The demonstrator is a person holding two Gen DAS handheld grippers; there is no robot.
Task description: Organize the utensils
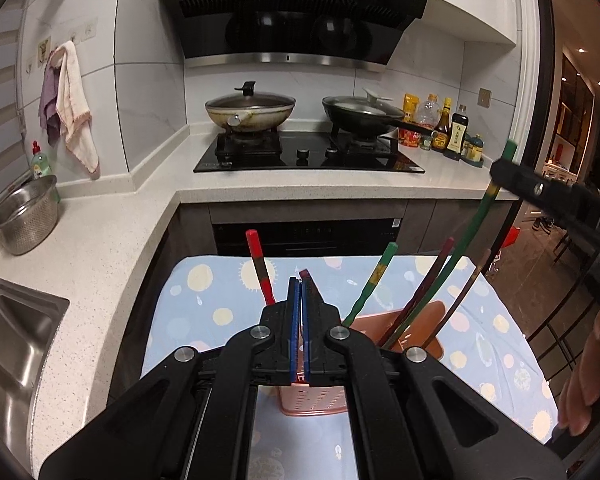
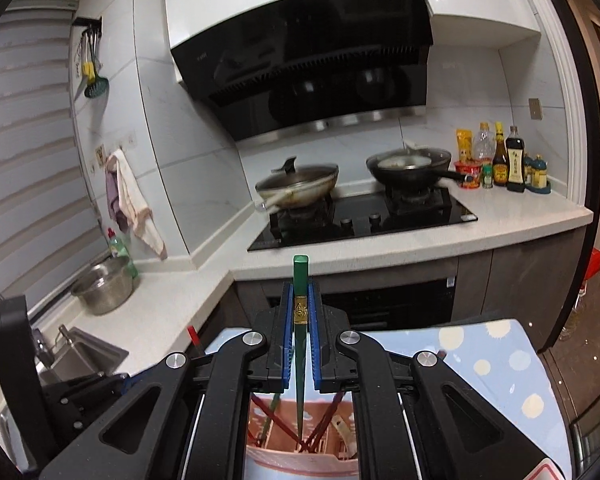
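A pink perforated holder (image 1: 314,402) stands on the patterned cloth, below both grippers, with several red and green chopsticks leaning in it. My left gripper (image 1: 301,280) is shut on the holder's rim; a red chopstick tip peeks just behind its fingertips. My right gripper (image 2: 300,286) is shut on a green chopstick (image 2: 300,344) whose lower end reaches down into the holder (image 2: 300,436). In the left wrist view the right gripper (image 1: 500,172) holds that green chopstick (image 1: 466,232) at upper right. A red chopstick (image 1: 260,268) stands left of my left fingers.
The blue dotted cloth (image 1: 204,312) covers a small table. A white counter (image 1: 112,240) wraps around the left and back, with a steel colander (image 1: 24,216), a sink (image 1: 12,344), a hob with two pans (image 1: 308,152) and sauce bottles (image 1: 452,128).
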